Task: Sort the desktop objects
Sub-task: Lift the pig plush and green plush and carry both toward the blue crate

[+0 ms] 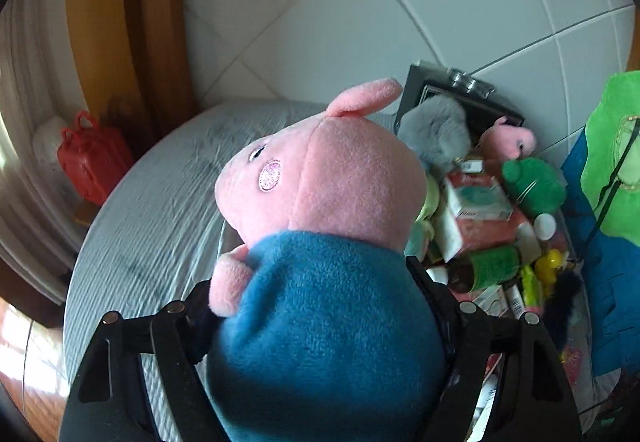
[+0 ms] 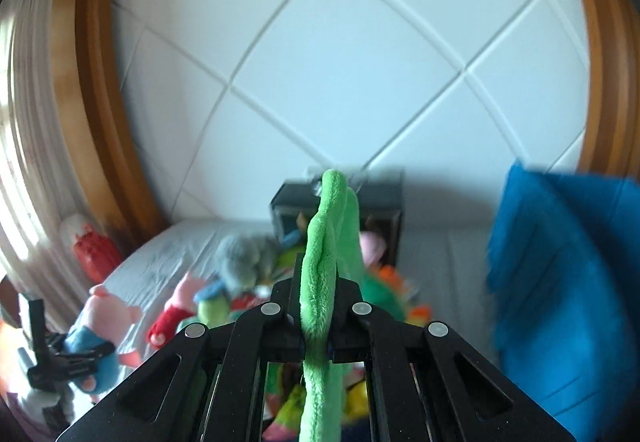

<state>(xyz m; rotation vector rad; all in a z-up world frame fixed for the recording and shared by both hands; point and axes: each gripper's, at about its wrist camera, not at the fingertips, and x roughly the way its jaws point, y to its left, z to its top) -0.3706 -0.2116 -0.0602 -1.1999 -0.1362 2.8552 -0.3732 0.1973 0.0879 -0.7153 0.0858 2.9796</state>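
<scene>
My left gripper [image 1: 320,294] is shut on a pink pig plush in a blue shirt [image 1: 320,242] and holds it above the grey bed. The same pig [image 2: 100,322] and left gripper [image 2: 60,358] show at the lower left of the right wrist view. My right gripper [image 2: 316,322] is shut on a flat green plush piece [image 2: 324,262], held upright; it also shows at the right edge of the left wrist view [image 1: 612,154]. Below lies a heap of toys and boxes: a small pink pig [image 1: 508,140], a grey plush [image 1: 436,134], a red-and-white box [image 1: 476,210], a green can [image 1: 492,266].
A blue cloth [image 2: 560,282] hangs at the right. A dark box [image 2: 340,202] stands open against the white padded headboard [image 2: 320,62]. A red bag [image 1: 92,158] sits by the wooden frame at the left. The grey bedsheet [image 1: 160,222] stretches to the left of the heap.
</scene>
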